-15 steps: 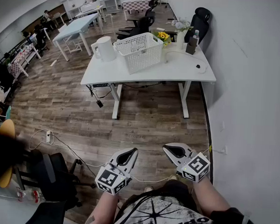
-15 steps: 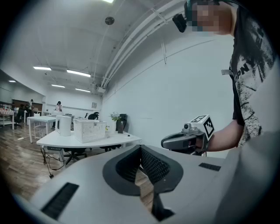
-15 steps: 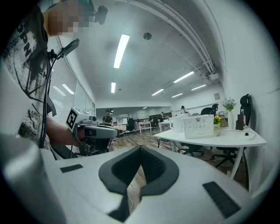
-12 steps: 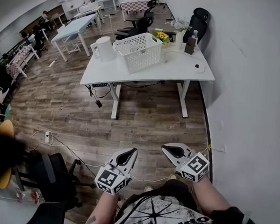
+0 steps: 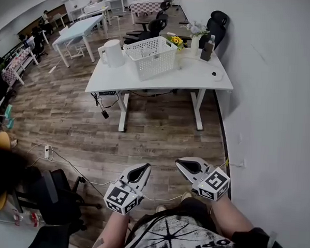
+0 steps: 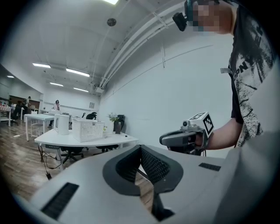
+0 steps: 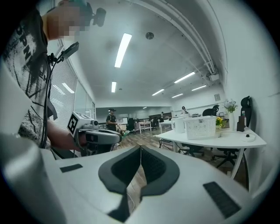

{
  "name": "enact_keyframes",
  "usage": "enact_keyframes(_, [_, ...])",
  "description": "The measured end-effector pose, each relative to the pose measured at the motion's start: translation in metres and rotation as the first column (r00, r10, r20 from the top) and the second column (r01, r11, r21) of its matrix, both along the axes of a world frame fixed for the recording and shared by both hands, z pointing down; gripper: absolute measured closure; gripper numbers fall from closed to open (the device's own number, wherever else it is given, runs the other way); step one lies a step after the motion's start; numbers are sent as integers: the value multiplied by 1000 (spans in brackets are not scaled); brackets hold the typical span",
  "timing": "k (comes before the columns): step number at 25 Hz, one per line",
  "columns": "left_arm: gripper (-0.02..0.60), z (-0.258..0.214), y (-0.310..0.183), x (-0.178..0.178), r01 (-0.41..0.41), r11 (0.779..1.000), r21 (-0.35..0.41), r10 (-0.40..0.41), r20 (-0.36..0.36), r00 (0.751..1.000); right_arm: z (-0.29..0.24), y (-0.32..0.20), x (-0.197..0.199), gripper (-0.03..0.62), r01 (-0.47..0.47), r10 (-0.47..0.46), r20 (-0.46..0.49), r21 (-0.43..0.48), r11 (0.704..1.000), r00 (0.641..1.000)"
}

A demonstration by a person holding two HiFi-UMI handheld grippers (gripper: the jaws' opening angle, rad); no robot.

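Both grippers are held low in front of the person, over the wood floor, apart from everything else. My left gripper [image 5: 142, 169] is shut with nothing between its jaws, and in its own view the tips [image 6: 140, 148] meet. My right gripper [image 5: 182, 163] is also shut and empty, with its tips [image 7: 140, 148] closed. Each shows in the other's view: the right gripper [image 6: 183, 137] at the left one's right, the left gripper [image 7: 97, 137] at the right one's left. They point toward a white desk [image 5: 199, 76] a few steps ahead.
On the desk stand a white basket [image 5: 151, 56], a white jug [image 5: 112, 53], yellow flowers [image 5: 176, 40] and a dark bottle [image 5: 206, 50]. Black office chairs [image 5: 216, 21] stand behind it. A white wall [image 5: 280, 101] runs along the right. A black chair [image 5: 58, 193] and floor cables [image 5: 65, 160] lie at the left.
Both grippers stay shut and empty and have barely shifted. The head view has drifted a little, so the desk sits slightly higher and further left in the picture.
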State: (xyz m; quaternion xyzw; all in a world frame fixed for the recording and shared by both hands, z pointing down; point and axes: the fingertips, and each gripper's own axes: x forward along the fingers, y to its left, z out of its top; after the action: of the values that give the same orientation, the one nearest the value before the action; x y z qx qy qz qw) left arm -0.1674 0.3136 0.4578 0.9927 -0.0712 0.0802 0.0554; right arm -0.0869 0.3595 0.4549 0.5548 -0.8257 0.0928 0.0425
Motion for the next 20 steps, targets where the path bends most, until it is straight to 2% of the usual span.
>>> enact_keyframes(13, [572, 5, -7, -13, -17, 1000, -8, 17, -23, 1000, -5, -4, -10, 571, -39, 39, 1, 6, 999, 999])
enact_keyframes(20, [572, 7, -15, -5, -23, 1000, -21, 22, -31, 999, -6, -10, -4, 571, -43, 43, -1, 2, 999, 999])
